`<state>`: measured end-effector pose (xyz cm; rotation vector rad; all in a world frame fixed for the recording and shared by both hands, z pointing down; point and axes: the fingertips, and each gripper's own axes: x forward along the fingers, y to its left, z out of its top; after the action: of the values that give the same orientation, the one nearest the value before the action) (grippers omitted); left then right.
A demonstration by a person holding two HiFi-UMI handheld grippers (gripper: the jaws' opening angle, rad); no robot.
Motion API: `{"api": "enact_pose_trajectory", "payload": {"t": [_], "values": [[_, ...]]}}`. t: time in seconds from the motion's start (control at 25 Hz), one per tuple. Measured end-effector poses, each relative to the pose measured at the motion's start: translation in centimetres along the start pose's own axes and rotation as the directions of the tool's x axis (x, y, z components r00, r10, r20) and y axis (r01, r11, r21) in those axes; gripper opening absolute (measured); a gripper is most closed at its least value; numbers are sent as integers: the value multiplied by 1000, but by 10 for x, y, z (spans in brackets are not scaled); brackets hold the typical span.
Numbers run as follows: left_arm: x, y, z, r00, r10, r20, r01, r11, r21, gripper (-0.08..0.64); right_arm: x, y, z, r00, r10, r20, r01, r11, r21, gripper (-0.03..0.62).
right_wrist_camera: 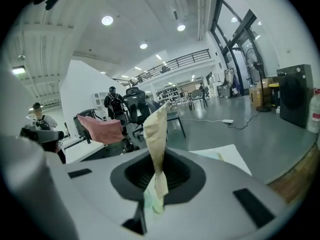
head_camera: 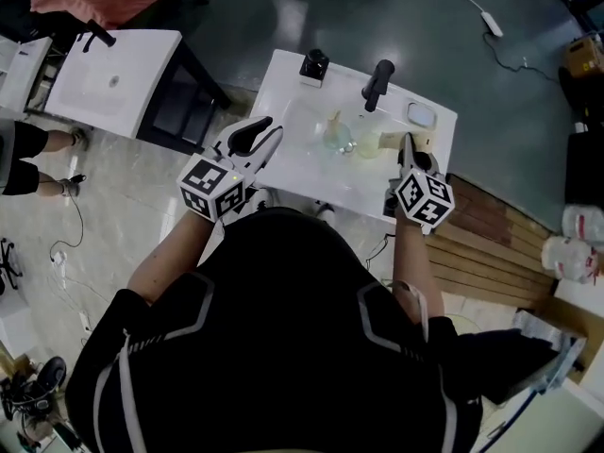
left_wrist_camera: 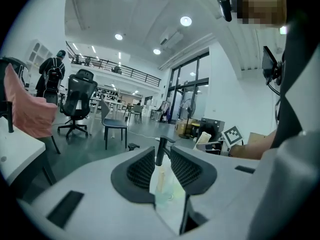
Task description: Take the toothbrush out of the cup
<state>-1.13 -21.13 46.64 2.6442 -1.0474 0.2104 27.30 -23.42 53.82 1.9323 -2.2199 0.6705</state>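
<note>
At the left edge of the white sink (head_camera: pixel 300 176), left of centre in the head view, the left gripper (head_camera: pixel 274 132) is held with its jaws spread apart and nothing gripped between them. The clear cup (head_camera: pixel 338 138) is seen standing in the basin, apart from that gripper. Further right, the cream toothbrush (right_wrist_camera: pixel 156 134) is pinched between the nearly closed jaws of the right gripper (right_wrist_camera: pixel 158 166), standing up out of them and clear of the cup.

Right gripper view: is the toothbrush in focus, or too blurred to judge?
Right gripper view: toothbrush soft, close to the lens; room lines bent by fisheye; ceiling lights glare. Head view: dim overall, sink bright, right gripper fairly sharp.
</note>
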Motion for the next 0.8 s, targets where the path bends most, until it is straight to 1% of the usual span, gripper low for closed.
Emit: {"api": "enact_pose_trajectory", "payload": {"t": [0.32, 0.48, 0.68, 0.8], "values": [[19, 2, 4, 996, -90, 2, 90, 995, 30, 98, -34, 17, 43, 998, -23, 64, 21, 1000, 21, 34], [29, 7, 2, 995, -96, -7, 96, 995, 42, 98, -47, 26, 65, 996, -11, 94, 9, 1000, 15, 34], [40, 6, -4, 991, -133, -26, 134, 990, 46, 100, -64, 27, 85, 991, -46, 125, 48, 999, -13, 32], [47, 7, -10, 992, -123, -41, 125, 990, 57, 100, -74, 24, 91, 989, -63, 131, 67, 997, -28, 32]]}}
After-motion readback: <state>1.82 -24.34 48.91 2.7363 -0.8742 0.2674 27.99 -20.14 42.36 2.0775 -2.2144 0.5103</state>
